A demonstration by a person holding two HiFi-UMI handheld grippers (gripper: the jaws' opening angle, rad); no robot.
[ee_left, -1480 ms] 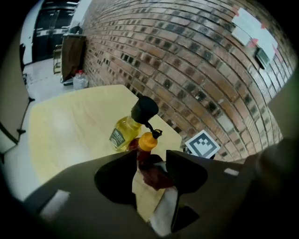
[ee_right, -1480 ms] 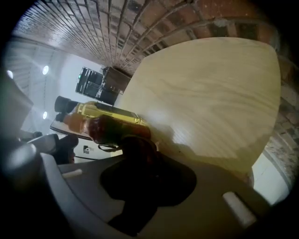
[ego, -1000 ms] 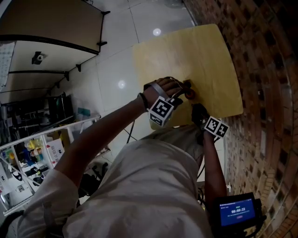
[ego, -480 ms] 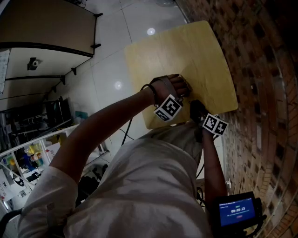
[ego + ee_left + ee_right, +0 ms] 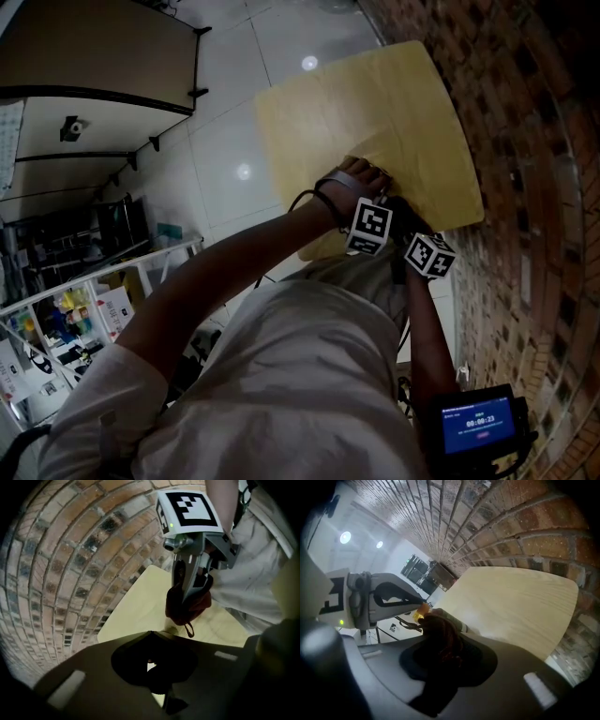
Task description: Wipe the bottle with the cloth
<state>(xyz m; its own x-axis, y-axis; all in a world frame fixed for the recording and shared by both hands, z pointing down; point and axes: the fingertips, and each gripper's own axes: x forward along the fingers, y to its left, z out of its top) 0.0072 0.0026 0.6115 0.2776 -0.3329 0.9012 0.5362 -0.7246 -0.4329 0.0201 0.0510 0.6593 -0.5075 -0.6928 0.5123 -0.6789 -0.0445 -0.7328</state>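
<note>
The pale wooden table [image 5: 375, 103] has its right edge close along the red brick wall [image 5: 525, 141] and its left edge over the white tiled floor [image 5: 225, 112]. The far half of the top lies bare. Both grippers are crowded at the near edge, by the wall-side corner.

The small bottle [image 5: 450, 620], grey-green in the body with a yellow cap, is there between the two grippers, and the crumpled dark red cloth [image 5: 440, 639] covers much of it. The left gripper [image 5: 417, 606] has just been closing its jaws, which now pinch the bottle at its cap end. The right gripper [image 5: 190, 595] is clamped on the cloth, which bunches below its jaws with a small loop dangling.

Only the right gripper view shows the cap and body. The left gripper view gives just a pale stub beyond its own tips, under the cloth. In the head view the person's hands and the marker cubes hide both bottle and cloth
</note>
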